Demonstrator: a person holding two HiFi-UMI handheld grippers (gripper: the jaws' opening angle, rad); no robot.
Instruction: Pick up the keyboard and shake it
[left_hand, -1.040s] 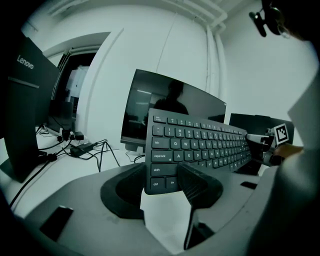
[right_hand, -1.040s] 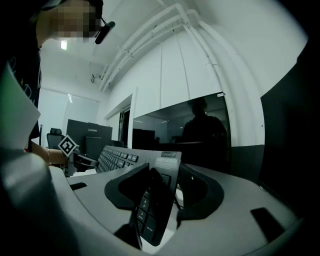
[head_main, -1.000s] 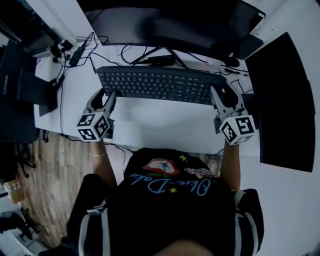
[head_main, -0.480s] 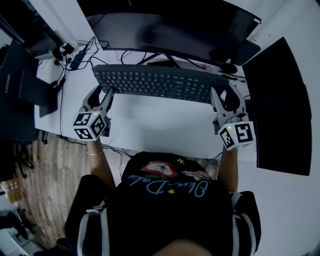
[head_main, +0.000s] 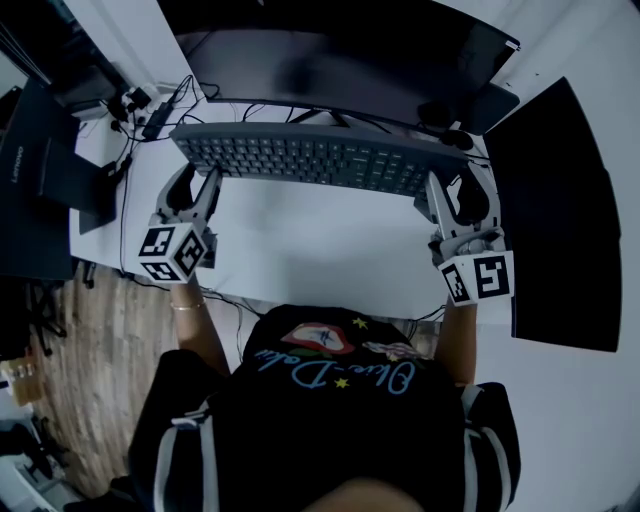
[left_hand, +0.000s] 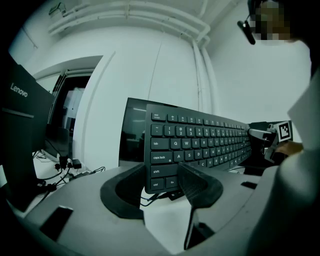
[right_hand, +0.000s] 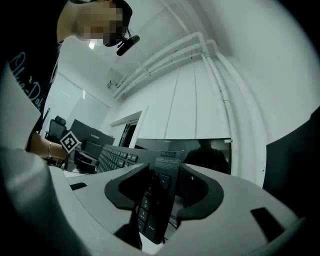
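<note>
"Lenovo" on dark lid (left_hand: 22, 135), prob. laptop; "tab", "caps lock", "shift", "ctrl", "fn" on keyboard (left_hand: 200, 139).

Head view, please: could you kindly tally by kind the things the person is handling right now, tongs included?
Keyboard: 1
Tongs: 2, the left tongs and the right tongs, each clamped on one end of the keyboard
Total: 3
</note>
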